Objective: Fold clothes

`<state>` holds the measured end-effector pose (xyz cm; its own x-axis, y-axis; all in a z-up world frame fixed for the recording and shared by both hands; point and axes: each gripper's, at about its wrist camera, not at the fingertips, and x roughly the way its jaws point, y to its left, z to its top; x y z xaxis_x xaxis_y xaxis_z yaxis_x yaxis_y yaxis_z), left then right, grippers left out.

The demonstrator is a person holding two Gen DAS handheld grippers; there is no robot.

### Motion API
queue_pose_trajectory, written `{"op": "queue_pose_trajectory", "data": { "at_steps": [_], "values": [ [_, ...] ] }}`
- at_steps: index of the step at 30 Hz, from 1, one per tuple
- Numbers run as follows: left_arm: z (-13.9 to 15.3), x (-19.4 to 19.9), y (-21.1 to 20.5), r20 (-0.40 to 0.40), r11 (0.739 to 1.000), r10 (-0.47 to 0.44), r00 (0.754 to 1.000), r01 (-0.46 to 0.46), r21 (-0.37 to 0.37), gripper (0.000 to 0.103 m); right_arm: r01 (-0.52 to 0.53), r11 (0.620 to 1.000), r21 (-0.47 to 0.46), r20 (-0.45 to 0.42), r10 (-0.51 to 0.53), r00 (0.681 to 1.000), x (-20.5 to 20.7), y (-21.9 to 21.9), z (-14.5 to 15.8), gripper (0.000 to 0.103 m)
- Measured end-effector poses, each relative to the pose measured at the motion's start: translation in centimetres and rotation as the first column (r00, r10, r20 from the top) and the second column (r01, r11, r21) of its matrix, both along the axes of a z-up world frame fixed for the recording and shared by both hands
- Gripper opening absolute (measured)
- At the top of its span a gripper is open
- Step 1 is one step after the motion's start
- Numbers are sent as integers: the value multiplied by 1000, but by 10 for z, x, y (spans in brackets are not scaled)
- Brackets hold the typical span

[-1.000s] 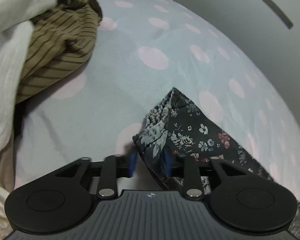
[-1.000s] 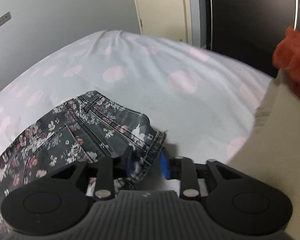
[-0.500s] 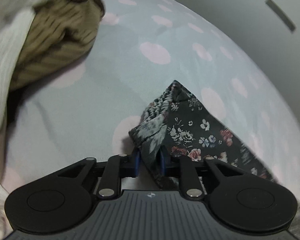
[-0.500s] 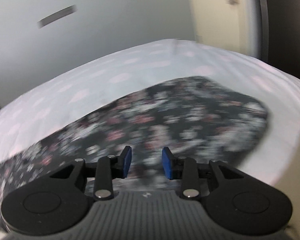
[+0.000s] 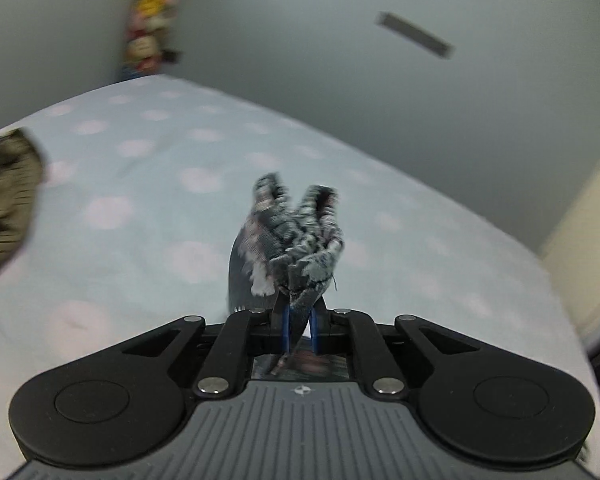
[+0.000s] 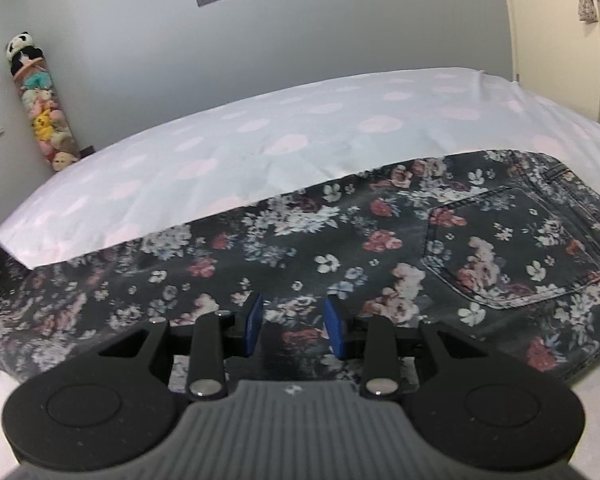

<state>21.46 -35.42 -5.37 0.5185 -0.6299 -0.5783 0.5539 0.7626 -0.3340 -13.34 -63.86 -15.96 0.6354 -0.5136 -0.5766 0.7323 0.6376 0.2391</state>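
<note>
Your left gripper [image 5: 299, 330] was clenched on a bunched end of the floral trousers [image 5: 290, 240], its blue pads pressed against the cloth at lower centre of the left wrist view. That view showed only this gathered, blurred clump raised above the bed sheet [image 5: 148, 216]; the rest of the garment was hidden from it. A brown striped garment [image 5: 4, 208] lay at the left edge of the same frame.

Your right gripper [image 6: 294, 326] was released, its blue pads [image 6: 254, 322] spread apart with nothing between them, hovering over the trousers. Only the right wrist view showed the floral trousers [image 6: 340, 248] spread flat across the lower half of the frame: dark denim-like cloth printed with white, pink and red flowers, with a stitched patch pocket [image 6: 512, 248] at centre right. The bed sheet [image 6: 260, 136] behind them was pale with soft pink dots and light creases. A column of plush toys [image 6: 40, 108] stood against the grey wall at upper left.
</note>
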Motion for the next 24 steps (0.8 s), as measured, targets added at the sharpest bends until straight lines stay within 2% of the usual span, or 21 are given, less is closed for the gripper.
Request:
{"op": "queue_pose_trajectory", "data": {
  "at_steps": [2, 4, 5, 6, 9, 12, 14, 17, 18, 21, 22, 24],
  "values": [
    [1, -33, -31, 61, 997, -77, 995, 75, 29, 7, -15, 999, 42, 18, 14, 1000, -3, -3, -1, 38],
    [-6, -64, -61, 136, 987, -145, 980, 134, 87, 7, -34, 996, 83, 46, 30, 998, -7, -4, 1, 45],
    [-12, -78, -74, 145, 982, -175, 974, 162, 96, 7, -44, 994, 100, 63, 38, 997, -8, -4, 3, 52],
    [-17, -91, -86, 151, 976, -204, 967, 191, 102, 7, -54, 991, 119, 82, 44, 996, -10, -5, 5, 54],
    [-37, -122, -115, 160, 958, -275, 948, 255, 132, 7, -80, 980, 184, 172, 48, 984, -14, -3, 8, 54],
    [-64, -150, -136, 162, 926, -348, 923, 311, 213, 7, -115, 962, 249, 237, 55, 970, -15, -2, 7, 53],
    [-82, -168, -147, 159, 897, -395, 905, 343, 280, 7, -131, 943, 306, 267, 47, 962, -14, -4, 0, 52],
    [-104, -202, -156, 159, 834, -473, 867, 382, 398, 7, -137, 899, 416, 313, 0, 950, -15, -12, -14, 50],
    [-111, -208, -156, 156, 809, -497, 854, 390, 440, 7, -145, 876, 459, 342, -23, 940, -16, -16, -19, 50],
    [-129, -224, -155, 140, 722, -564, 814, 404, 562, 10, -206, 775, 597, 446, -107, 889, -19, -23, -38, 50],
    [-130, -225, -152, 141, 712, -575, 806, 408, 571, 13, -216, 757, 616, 455, -119, 883, -19, -24, -41, 50],
    [-129, -227, -148, 145, 698, -594, 791, 417, 582, 18, -209, 761, 614, 438, -108, 892, -15, -22, -40, 50]
  ]
}}
